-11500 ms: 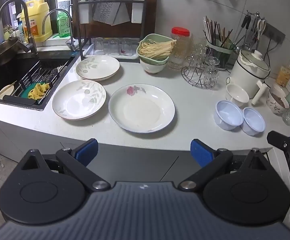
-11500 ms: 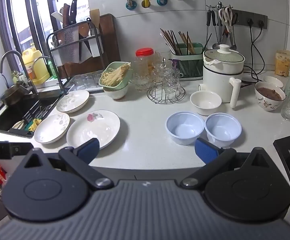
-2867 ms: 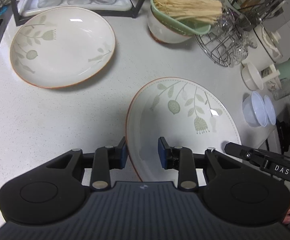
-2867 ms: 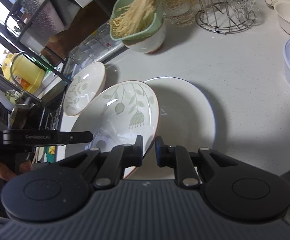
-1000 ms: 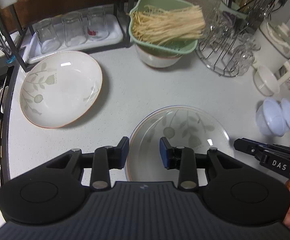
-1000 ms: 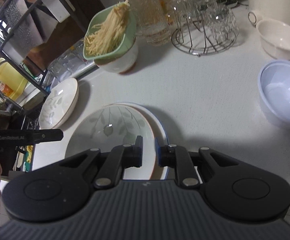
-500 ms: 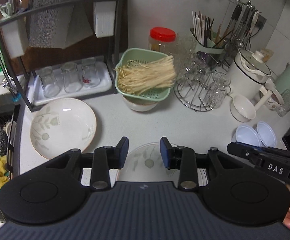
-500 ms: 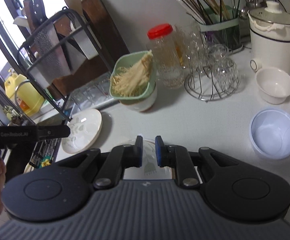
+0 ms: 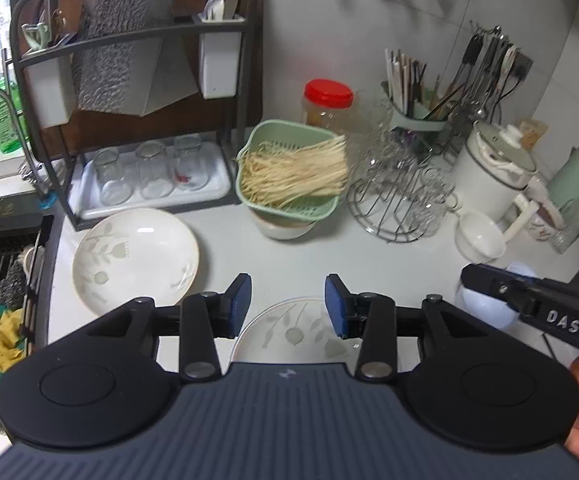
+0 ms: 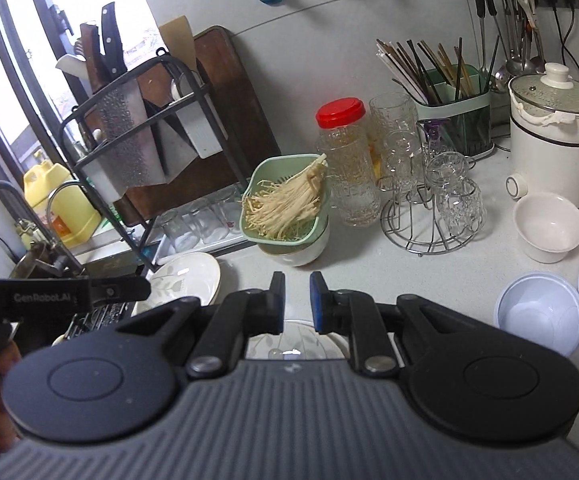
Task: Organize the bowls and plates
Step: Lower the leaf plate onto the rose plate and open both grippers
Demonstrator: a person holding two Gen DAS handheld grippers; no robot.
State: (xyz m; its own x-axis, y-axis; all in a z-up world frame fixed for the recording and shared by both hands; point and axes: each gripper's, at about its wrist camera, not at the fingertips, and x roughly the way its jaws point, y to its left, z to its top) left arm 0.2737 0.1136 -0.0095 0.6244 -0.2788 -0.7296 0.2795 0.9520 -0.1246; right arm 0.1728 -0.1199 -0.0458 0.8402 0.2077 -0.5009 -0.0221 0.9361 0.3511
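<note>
A leaf-patterned plate [image 9: 289, 330] lies on the counter just below my left gripper [image 9: 288, 305], stacked on a larger plate that is mostly hidden. It also shows in the right wrist view [image 10: 289, 346]. A second leaf-patterned plate [image 9: 135, 258] lies to the left by the rack, also in the right wrist view [image 10: 187, 278]. My left gripper is open and empty, raised above the stack. My right gripper [image 10: 296, 302] has its jaws a small gap apart and holds nothing. Two pale blue bowls [image 10: 539, 314] and a white bowl [image 10: 547, 232] sit at the right.
A green colander of noodles [image 9: 291, 172] sits on a bowl behind the plates. A wire glass stand [image 9: 403, 200], a white pot [image 9: 497, 172], a black dish rack [image 9: 137, 92] with glasses and the sink [image 9: 1, 280] at left surround the counter.
Both grippers have risen and pulled back from the leaf plate, which now lies stacked on the big plate. The left jaws have opened a little wider.
</note>
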